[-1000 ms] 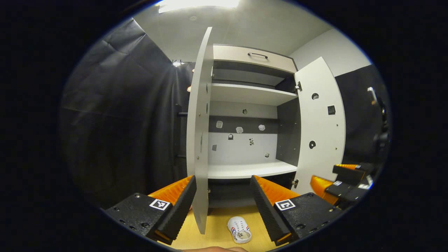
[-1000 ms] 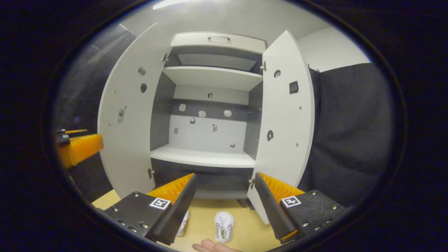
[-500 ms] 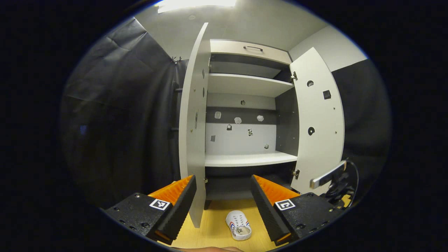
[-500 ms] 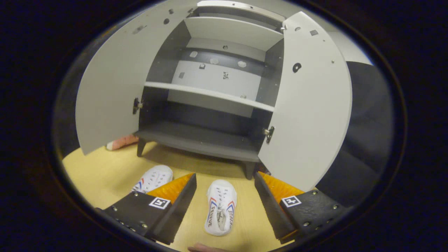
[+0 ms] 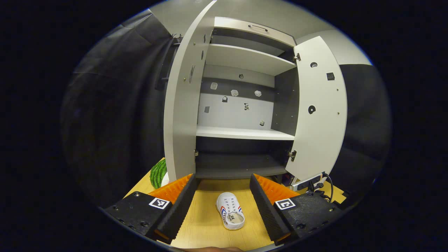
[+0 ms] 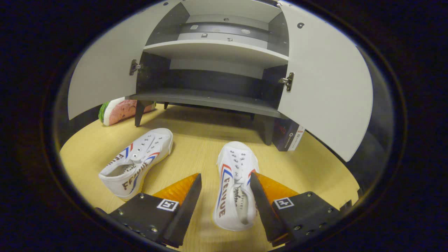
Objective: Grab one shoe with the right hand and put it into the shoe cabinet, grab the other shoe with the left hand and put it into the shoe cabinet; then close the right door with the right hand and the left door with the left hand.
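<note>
Now dropping low over the right-hand shoe [image 6: 233,185] — right gripper [image 6: 225,206] spread, straddling it, not yet pinching; left gripper [image 5: 222,206] hanging spread — cabinet [image 6: 210,99] waiting open.

- The floor [image 6: 196,140] is pale yellow wood-grain board.
- Black cloth [image 5: 115,105] hangs as the wall on the left in the left gripper view; more black cloth [image 5: 364,115] hangs on the right.
- Above the right-hand cloth a plain pale wall [image 5: 346,52] shows, under a grey ceiling [image 5: 280,17].
- A watermelon-slice cushion [image 6: 119,110] lies on the floor by its far left edge.
- A dark box [image 6: 288,138] stands on the floor near its right edge.
- A power strip [image 5: 308,182] with a cable lies there too.
</note>
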Action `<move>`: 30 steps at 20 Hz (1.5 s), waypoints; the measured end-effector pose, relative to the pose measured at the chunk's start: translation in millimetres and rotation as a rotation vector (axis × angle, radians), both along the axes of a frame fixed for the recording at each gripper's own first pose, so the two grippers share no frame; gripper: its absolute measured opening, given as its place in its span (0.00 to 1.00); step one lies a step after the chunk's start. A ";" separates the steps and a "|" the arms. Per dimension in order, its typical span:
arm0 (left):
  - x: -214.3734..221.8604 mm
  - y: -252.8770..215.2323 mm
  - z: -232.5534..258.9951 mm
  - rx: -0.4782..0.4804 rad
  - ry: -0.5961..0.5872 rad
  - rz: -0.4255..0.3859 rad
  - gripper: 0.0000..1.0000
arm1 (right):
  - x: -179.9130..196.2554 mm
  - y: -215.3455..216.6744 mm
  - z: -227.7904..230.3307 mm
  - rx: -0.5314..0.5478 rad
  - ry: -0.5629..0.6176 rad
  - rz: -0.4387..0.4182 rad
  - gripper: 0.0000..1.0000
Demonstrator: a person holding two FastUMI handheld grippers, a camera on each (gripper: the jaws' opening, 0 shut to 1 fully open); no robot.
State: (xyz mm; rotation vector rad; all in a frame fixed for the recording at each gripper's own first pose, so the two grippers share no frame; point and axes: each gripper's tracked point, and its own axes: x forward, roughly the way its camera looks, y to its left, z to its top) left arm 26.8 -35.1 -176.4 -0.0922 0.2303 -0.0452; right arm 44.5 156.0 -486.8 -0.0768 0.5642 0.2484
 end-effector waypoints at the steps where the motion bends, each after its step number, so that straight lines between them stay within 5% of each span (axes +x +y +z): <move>1: 0.5 1.9 -0.6 0.002 -0.006 0.002 0.94 | -3.2 1.0 -9.3 0.001 0.033 -0.003 0.80; 4: -1.4 1.3 -6.0 -0.014 -0.004 -0.005 0.94 | 1.9 1.3 -11.9 0.046 0.060 -0.041 0.84; 6: -3.2 -2.8 -14.1 -0.026 0.008 -0.016 0.94 | 6.2 -5.0 -24.0 0.097 0.132 -0.080 0.45; 9: -0.2 -8.3 -28.9 -0.021 0.022 -0.025 0.94 | 14.5 -6.0 -30.0 0.193 0.166 -0.087 0.45; 10: 0.4 -11.3 -34.2 -0.018 0.033 -0.032 0.94 | 14.0 -7.9 -26.5 0.216 0.151 -0.094 0.33; 13: 2.9 -26.2 -46.0 -0.049 0.043 -0.067 0.94 | 22.6 0.0 -39.0 0.288 0.165 -0.134 0.30; 14: 3.5 -32.1 -48.8 -0.061 0.041 -0.084 0.94 | 15.8 -3.7 -29.3 0.303 0.167 -0.139 0.11; 18: 7.0 -37.0 -64.7 -0.045 0.041 -0.104 0.94 | 21.9 -4.9 -14.7 0.412 0.150 -0.135 0.15; 19: 8.5 -39.9 -67.6 -0.038 0.039 -0.111 0.94 | 13.6 -4.1 -6.1 0.470 0.145 -0.149 0.00; 22: 18.9 -43.9 -71.6 -0.013 0.043 -0.119 0.94 | 12.7 -10.5 3.3 0.476 0.109 -0.143 0.01; 30: 63.2 -67.1 -9.6 0.122 -0.082 -0.104 0.93 | 17.5 -37.8 149.9 0.510 -0.153 -0.097 0.00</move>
